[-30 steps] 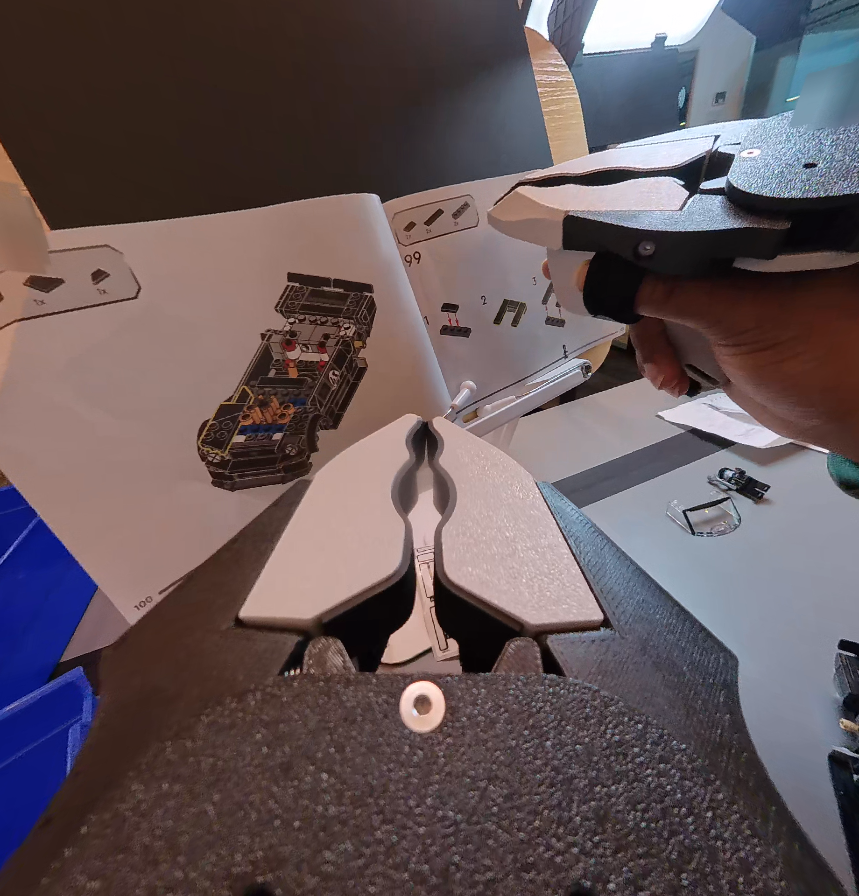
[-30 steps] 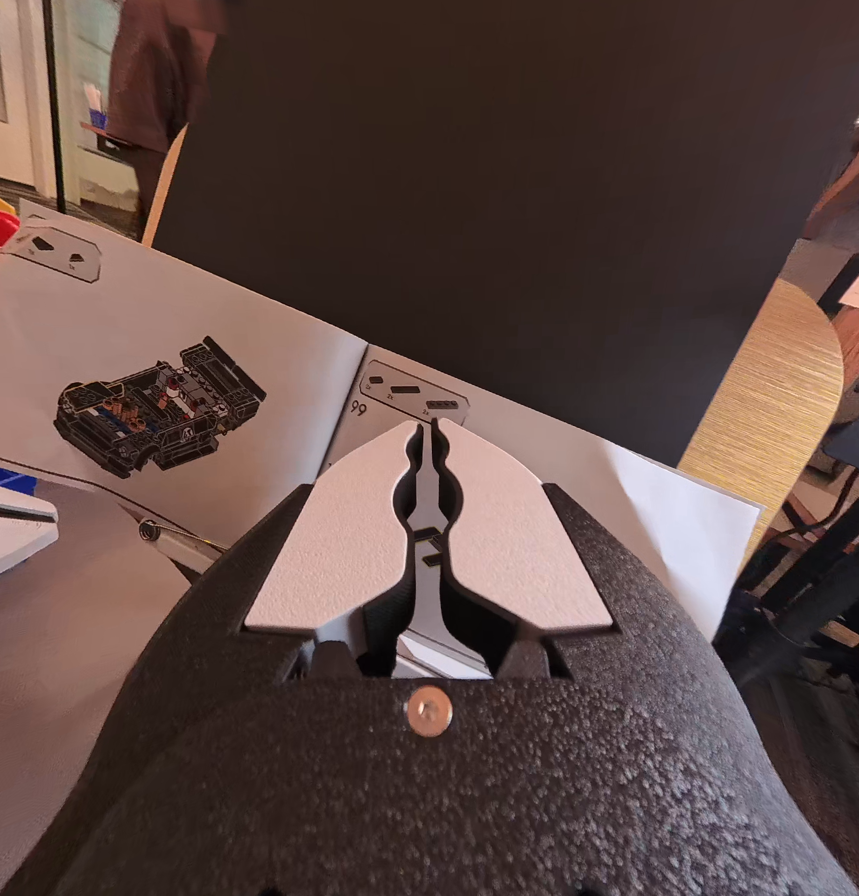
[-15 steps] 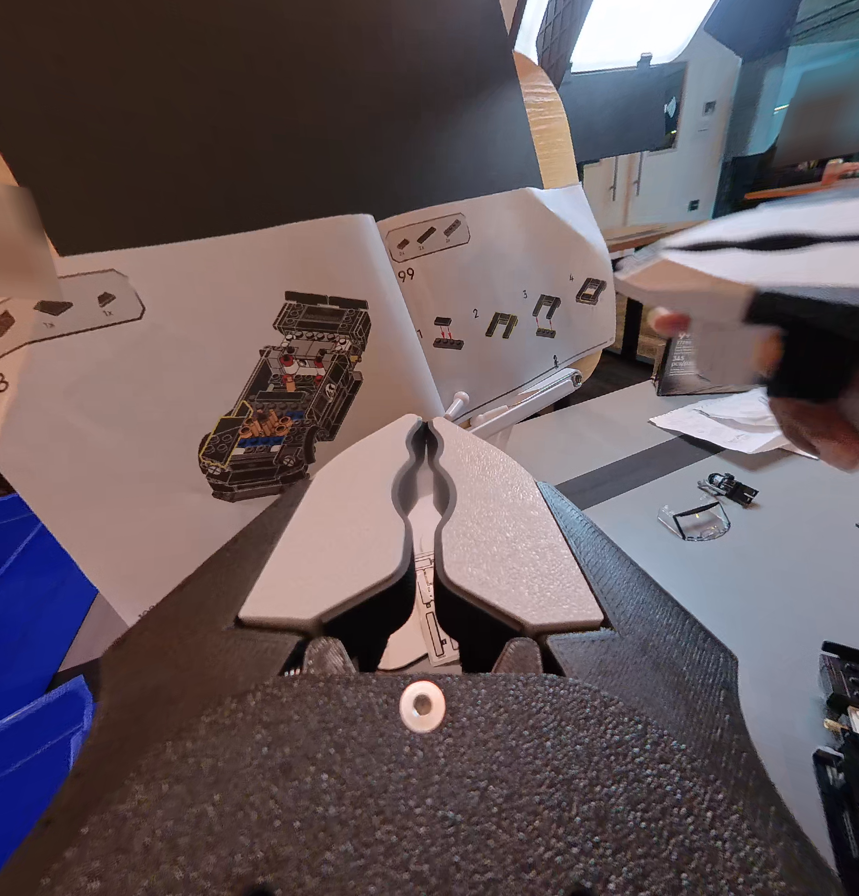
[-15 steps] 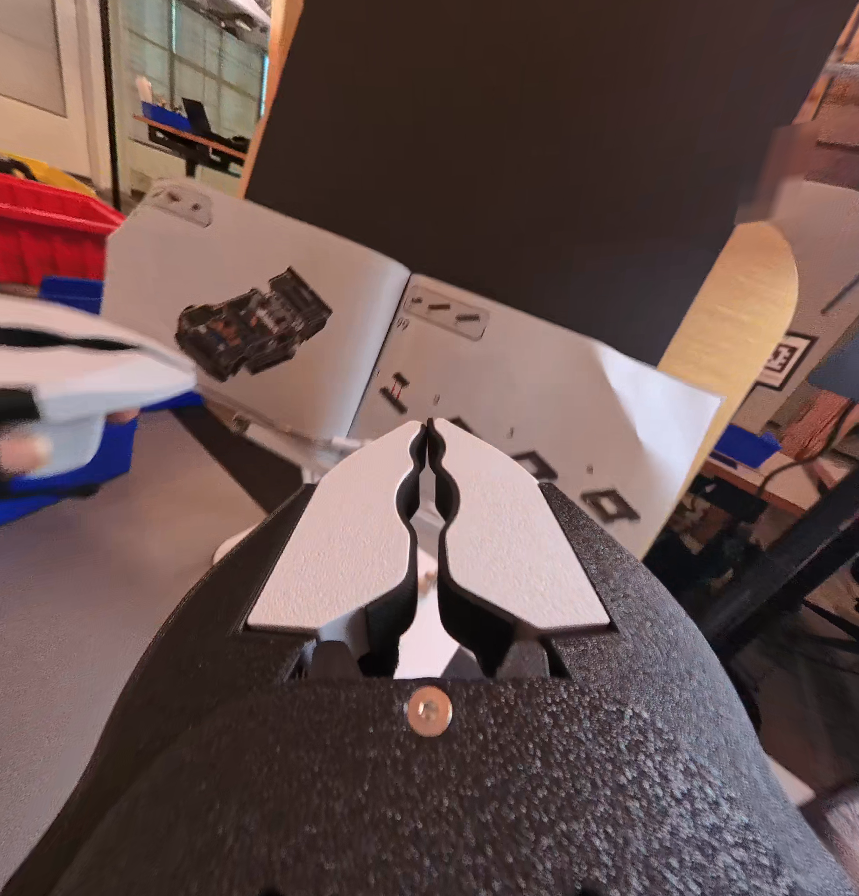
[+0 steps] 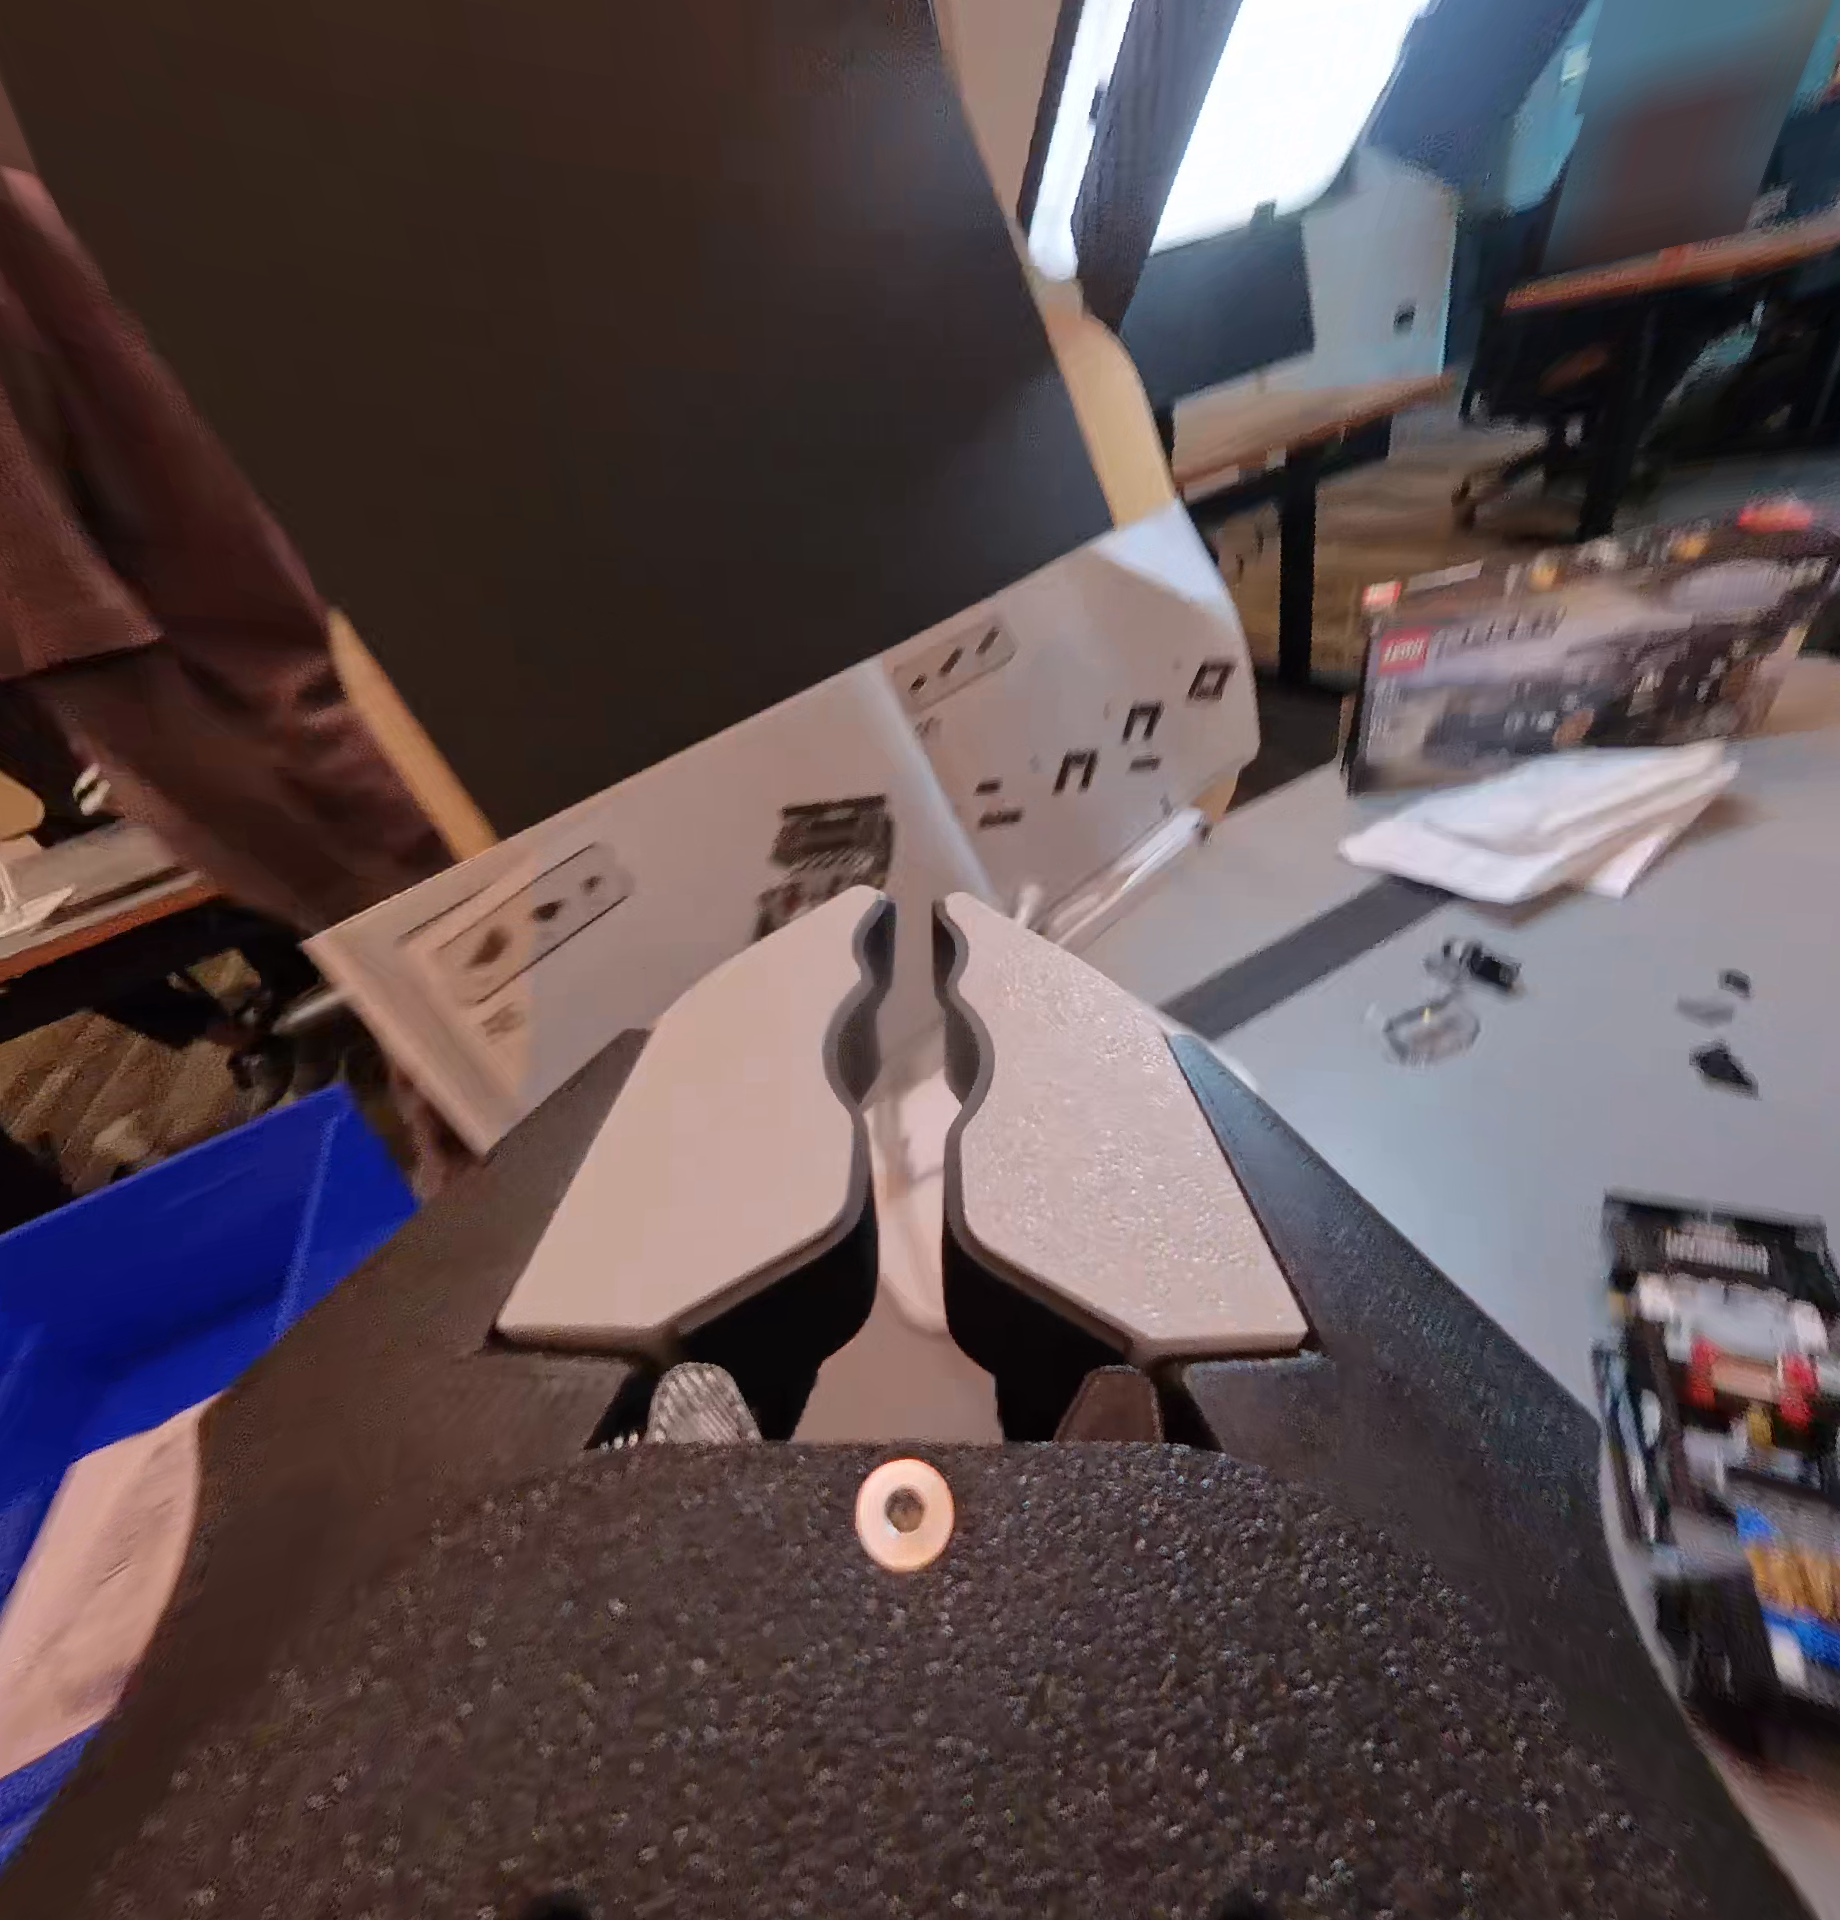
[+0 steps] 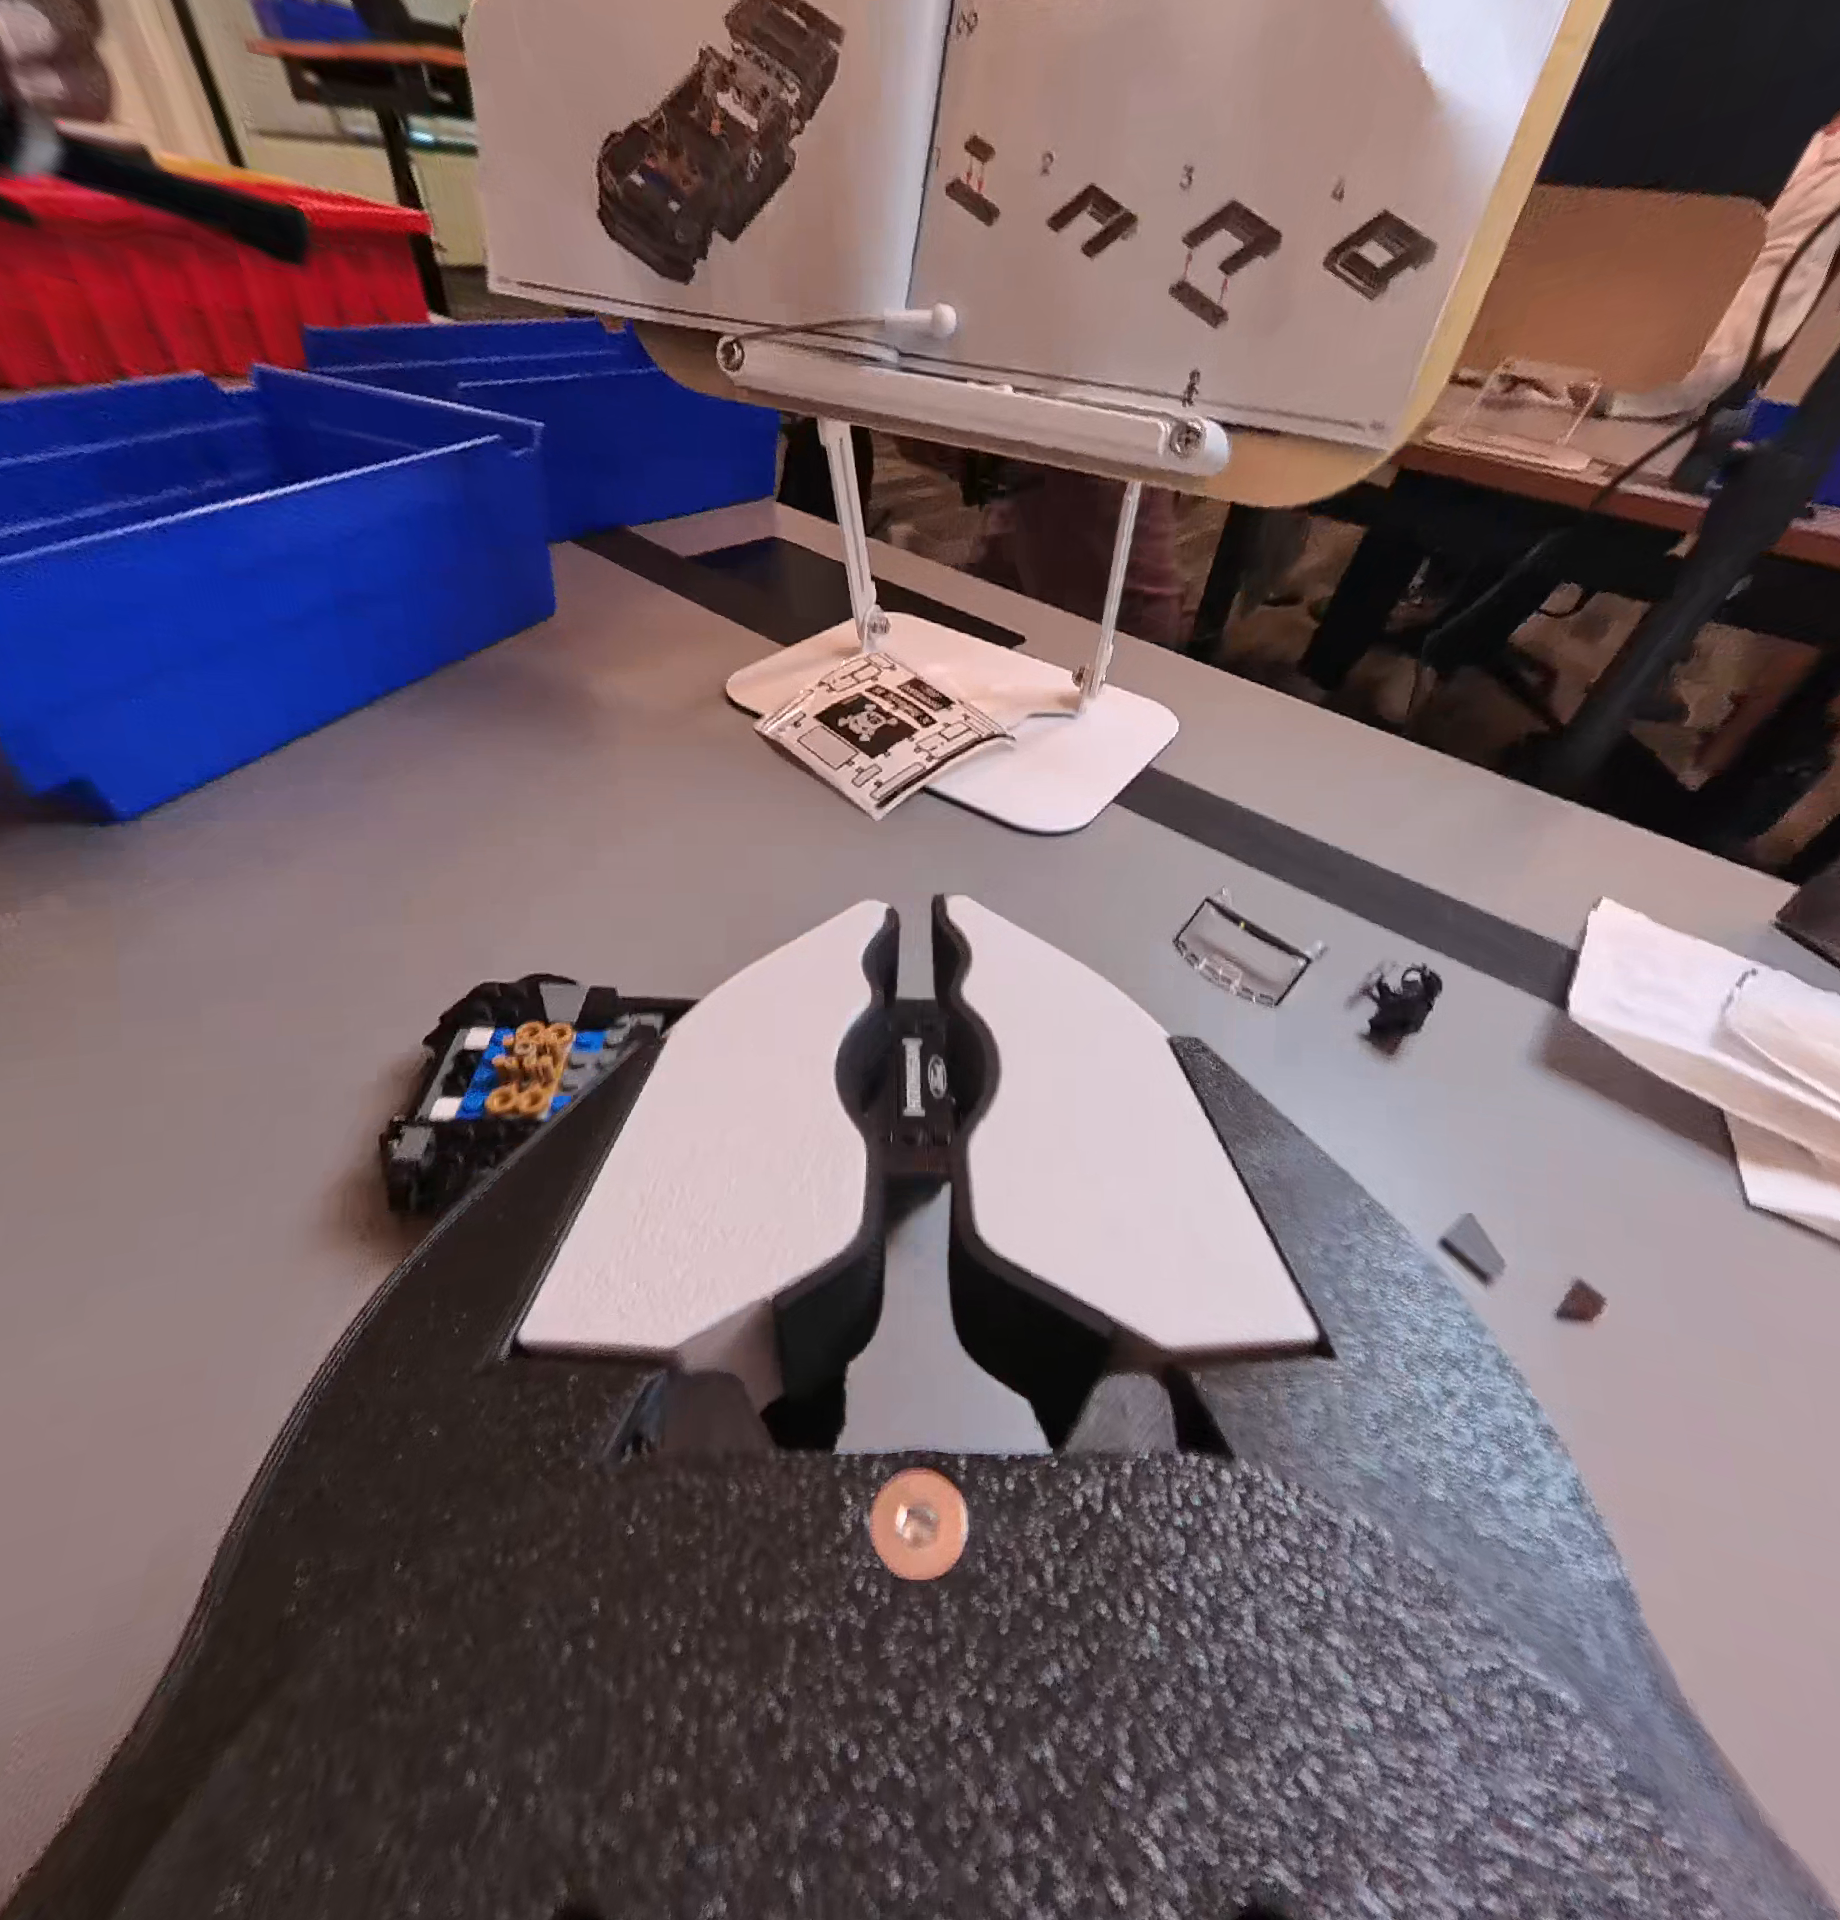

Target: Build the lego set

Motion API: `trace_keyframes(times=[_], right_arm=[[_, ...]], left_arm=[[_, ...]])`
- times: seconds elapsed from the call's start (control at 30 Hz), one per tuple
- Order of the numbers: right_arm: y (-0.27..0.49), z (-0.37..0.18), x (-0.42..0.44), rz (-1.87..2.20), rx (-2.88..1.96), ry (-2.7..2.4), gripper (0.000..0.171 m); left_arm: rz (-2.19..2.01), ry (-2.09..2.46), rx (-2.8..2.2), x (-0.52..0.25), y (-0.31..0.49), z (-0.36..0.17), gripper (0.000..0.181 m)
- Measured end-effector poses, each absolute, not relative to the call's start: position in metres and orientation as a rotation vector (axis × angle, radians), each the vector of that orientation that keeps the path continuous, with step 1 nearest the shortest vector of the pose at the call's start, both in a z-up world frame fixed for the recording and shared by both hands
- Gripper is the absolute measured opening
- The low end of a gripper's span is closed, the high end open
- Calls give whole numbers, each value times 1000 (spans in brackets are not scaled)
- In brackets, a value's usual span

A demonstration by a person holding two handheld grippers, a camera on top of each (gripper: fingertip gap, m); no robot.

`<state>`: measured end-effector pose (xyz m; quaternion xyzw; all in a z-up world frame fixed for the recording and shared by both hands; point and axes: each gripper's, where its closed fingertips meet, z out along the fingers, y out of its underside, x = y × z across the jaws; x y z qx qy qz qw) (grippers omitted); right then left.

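Note:
The part-built black lego car (image 6: 500, 1081) lies on the grey table (image 6: 480, 852), with gold and blue pieces on top. My right gripper (image 6: 916, 909) hovers over the car's far end, which shows through the narrow gap between the jaws. The jaws are slightly apart and hold nothing. My left gripper (image 5: 913, 914) is raised and points at the open instruction booklet (image 5: 687, 883). Its jaws are slightly apart and empty. The car (image 5: 1726, 1455) lies low to its right. The booklet (image 6: 999, 156) stands on a white stand (image 6: 999, 416).
Blue bins (image 6: 251, 582) and a red bin (image 6: 168, 281) stand at the left. A clear windscreen piece (image 6: 1243, 961), small dark pieces (image 6: 1399, 997) and white paper bags (image 6: 1726, 1049) lie at the right. A sticker sheet (image 6: 880, 732) lies on the stand's foot. The set's box (image 5: 1581, 665) stands at the back. The tips of one gripper are about 30 cm away from the tips of the other.
Both grippers drew back from the booklet. The right one swung down over the table and the car. Both pairs of jaws went from touching to slightly apart.

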<state>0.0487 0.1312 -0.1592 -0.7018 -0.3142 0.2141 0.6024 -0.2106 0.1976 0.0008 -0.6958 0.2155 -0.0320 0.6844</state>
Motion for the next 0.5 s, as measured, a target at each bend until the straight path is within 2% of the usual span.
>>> trace_keyframes(times=[0.07,0.17,0.27,0.37,0.5], right_arm=[[128,-159,58,504,-1614,-713,7],[127,-159,62,528,-1596,-707,7],[123,-156,55,566,-1581,-725,10],[118,-155,51,561,-1556,-753,10],[114,-161,49,570,-1566,-775,9]], left_arm=[[-4,533,-1687,-249,193,-5,16],[124,533,-1903,-327,189,-33,18],[62,489,-2210,-386,178,-105,34],[-57,383,-2468,-414,160,-180,38],[-14,244,-2745,-433,143,-252,40]])
